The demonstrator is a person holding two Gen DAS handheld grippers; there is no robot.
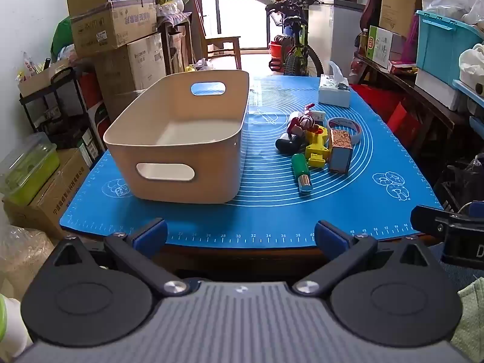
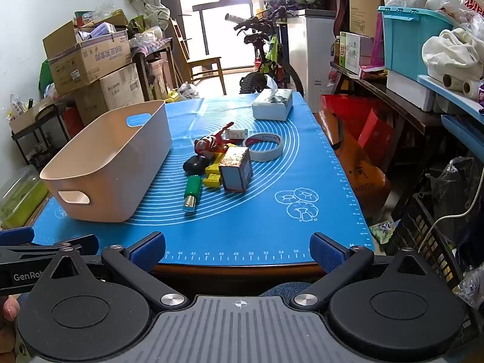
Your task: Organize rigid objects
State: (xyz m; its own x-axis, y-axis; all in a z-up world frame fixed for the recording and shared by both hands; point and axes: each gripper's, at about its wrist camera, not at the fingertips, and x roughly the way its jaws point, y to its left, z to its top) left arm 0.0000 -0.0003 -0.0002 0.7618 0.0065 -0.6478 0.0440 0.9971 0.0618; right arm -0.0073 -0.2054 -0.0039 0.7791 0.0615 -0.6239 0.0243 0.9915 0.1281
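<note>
Toys (image 1: 314,142) lie in a small heap on the blue mat (image 1: 272,211), right of the beige bin (image 1: 181,139) and apart from it; I see no object in the bin, though its near wall hides part of the floor. In the heap I make out a green cylinder with a metal end (image 1: 302,172), a yellow block (image 1: 316,148), a small box with a speckled top (image 1: 340,151), a black lump (image 1: 287,145), a red figure (image 1: 302,121) and a tape roll (image 1: 345,127). They overlap, so I cannot tell what each one rests on. A white piece behind the figure is too small to read. A tissue box (image 1: 334,90) stands further back.

My left gripper (image 1: 240,236) and right gripper (image 2: 237,251) both hang over the near edge of the mat, jaws spread wide with nothing between them.

Ruler numbers run along the mat's edge. On the left gripper's side, seen from the right wrist, I read "GenRob", cut off. The lettering on the stacked cartons (image 1: 115,24) is illegible.
</note>
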